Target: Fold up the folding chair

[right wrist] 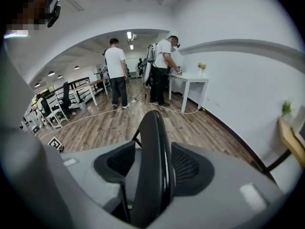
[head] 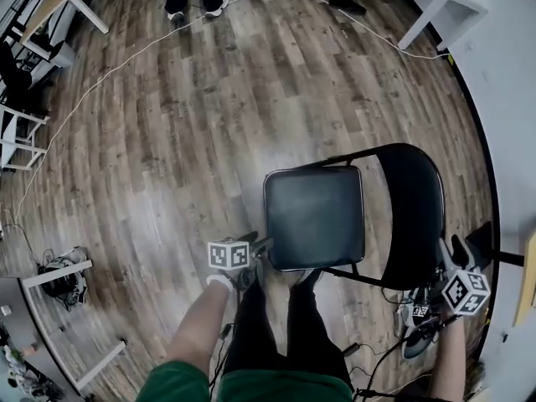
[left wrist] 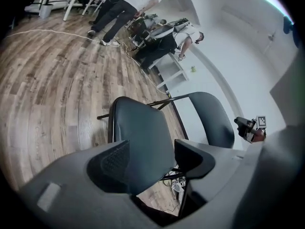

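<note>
A black folding chair stands open on the wood floor, with its padded seat [head: 314, 216] level and its backrest [head: 410, 212] toward the wall. My left gripper [head: 261, 245] is at the seat's near left corner. In the left gripper view the seat [left wrist: 138, 132] reaches in between the spread jaws of the left gripper [left wrist: 151, 159], with a gap at the right jaw. My right gripper [head: 465, 248] is at the backrest's outer edge. The backrest [right wrist: 153, 128] stands edge-on between the parted pads of the right gripper [right wrist: 151, 163].
A white wall [head: 511, 99] runs close behind the chair. Cables and a small device [head: 416, 325] lie on the floor under it. A white cable [head: 109, 74] crosses the floor. White tables [head: 440, 2] and standing people [right wrist: 116, 70] are at the far end.
</note>
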A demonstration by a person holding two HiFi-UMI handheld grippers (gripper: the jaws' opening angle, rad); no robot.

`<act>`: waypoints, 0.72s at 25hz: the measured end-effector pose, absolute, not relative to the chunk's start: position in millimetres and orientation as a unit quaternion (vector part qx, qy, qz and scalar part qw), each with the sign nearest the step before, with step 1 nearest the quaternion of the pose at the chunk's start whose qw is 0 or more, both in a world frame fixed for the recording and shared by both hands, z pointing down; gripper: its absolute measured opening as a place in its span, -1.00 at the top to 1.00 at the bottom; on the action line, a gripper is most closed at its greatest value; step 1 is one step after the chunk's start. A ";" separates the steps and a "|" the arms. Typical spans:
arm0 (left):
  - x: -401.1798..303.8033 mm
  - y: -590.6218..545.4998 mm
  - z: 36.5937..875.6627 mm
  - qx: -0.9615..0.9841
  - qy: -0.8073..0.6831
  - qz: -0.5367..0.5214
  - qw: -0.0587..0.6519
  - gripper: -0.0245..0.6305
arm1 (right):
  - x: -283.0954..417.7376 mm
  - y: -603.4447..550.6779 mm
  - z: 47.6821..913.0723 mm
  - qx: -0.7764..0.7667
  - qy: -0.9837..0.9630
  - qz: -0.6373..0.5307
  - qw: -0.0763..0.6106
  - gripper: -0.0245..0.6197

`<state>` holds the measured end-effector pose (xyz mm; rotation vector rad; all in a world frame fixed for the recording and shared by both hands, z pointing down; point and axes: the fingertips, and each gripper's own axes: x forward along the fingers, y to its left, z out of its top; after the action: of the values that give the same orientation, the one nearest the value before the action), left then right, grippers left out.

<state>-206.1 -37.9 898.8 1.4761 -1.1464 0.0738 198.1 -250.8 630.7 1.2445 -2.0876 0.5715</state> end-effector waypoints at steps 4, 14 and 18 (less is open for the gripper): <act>-209.8 -35.9 961.7 0.610 -0.502 0.035 0.612 -0.07 | 202.4 -252.8 658.0 0.466 -0.785 0.221 0.344 0.08; -208.9 -58.6 1054.4 0.575 -0.471 -0.054 0.667 -0.28 | 190.5 -258.7 704.7 0.432 -0.782 0.257 0.368 -0.10; -203.9 -60.2 1077.9 0.577 -0.444 -0.063 0.682 -0.34 | 189.3 -253.9 726.7 0.419 -0.776 0.280 0.380 -0.10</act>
<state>-203.9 -60.2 1077.9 1.2944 -0.9962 -0.1419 189.3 -253.9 726.7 1.0695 -1.9805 0.7159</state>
